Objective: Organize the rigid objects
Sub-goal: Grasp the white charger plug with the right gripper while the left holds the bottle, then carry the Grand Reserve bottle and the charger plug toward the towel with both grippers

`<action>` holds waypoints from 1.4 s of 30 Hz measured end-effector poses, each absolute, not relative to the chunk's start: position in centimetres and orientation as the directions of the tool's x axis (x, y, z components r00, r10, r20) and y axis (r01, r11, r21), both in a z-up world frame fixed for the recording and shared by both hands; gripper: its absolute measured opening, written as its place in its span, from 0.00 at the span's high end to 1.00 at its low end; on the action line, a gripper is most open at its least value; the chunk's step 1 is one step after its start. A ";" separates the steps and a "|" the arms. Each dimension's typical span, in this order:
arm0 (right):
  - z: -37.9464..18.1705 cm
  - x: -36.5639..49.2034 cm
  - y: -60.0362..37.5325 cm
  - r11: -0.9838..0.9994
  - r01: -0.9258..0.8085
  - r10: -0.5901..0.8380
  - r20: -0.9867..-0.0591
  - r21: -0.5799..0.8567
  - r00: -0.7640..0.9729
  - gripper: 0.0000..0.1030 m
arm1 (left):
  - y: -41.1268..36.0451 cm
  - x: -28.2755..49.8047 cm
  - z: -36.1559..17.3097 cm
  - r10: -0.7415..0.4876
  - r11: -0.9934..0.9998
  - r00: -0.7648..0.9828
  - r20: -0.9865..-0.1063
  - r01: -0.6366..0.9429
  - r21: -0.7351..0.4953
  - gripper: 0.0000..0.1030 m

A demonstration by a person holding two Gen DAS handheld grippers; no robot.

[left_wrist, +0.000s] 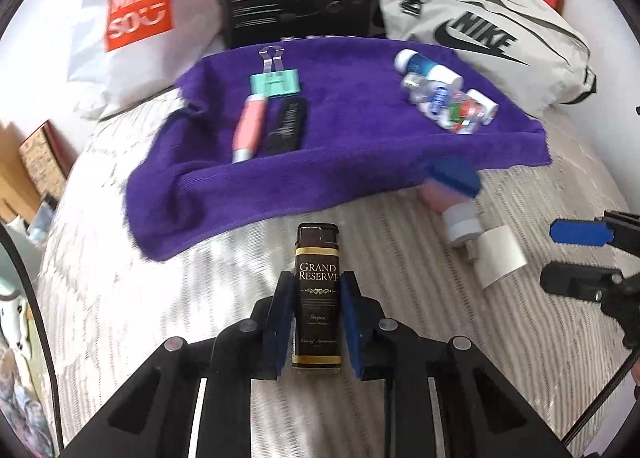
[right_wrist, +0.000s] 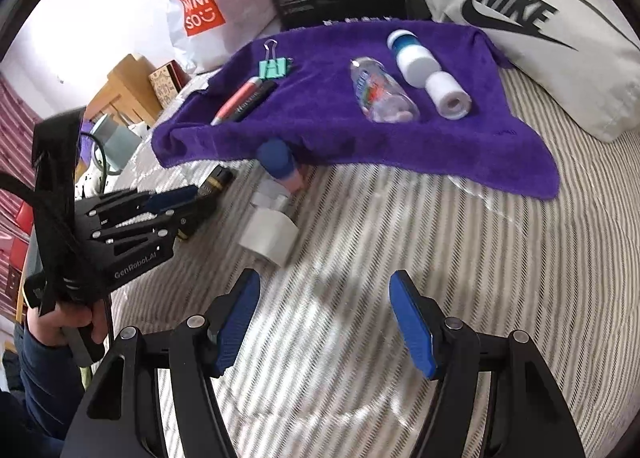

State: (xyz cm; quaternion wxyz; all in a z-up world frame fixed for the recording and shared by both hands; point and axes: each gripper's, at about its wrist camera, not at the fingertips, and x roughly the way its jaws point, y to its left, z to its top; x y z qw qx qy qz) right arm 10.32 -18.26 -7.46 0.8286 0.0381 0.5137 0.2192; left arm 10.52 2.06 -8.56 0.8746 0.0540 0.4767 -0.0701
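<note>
Left gripper point(left_wrist: 316, 298) jaws clamp the brown lighter point(left_wrist: 317, 290); only the right-wrist view shows right gripper point(right_wrist: 324, 314) jaws apart, seemingly empty

Brown Grand Reserve lighter point(left_wrist: 317, 294) lengthwise on striped bedding, clamped in left gripper point(left_wrist: 316, 322), perhaps lifted.

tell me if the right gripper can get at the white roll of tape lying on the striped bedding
Probably yes. The right gripper has empty, open jaws, and only bare striped bedding lies between it and the white roll of tape. The left gripper sits off to the side.
</note>
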 end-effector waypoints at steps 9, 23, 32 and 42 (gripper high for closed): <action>-8.6 12.2 -13.8 0.903 -0.362 0.368 -0.854 0.233 0.367 0.38 | 4.9 9.8 -8.8 -0.116 0.990 0.543 -0.832 0.128 -0.055 0.78; -9.0 12.6 -15.1 0.917 -0.378 0.280 -0.877 0.124 0.390 0.48 | 5.2 9.8 -8.8 -0.133 0.989 0.545 -0.828 0.129 -0.074 0.78; -9.2 12.3 -13.0 0.887 -0.459 0.270 -0.865 0.053 0.422 0.74 | 4.6 9.8 -8.9 -0.107 0.991 0.555 -0.825 0.122 -0.047 0.78; -8.9 11.8 -15.5 0.907 -0.421 0.196 -0.889 0.004 0.414 0.74 | 4.2 9.9 -9.0 -0.077 0.991 0.551 -0.831 0.133 -0.004 0.78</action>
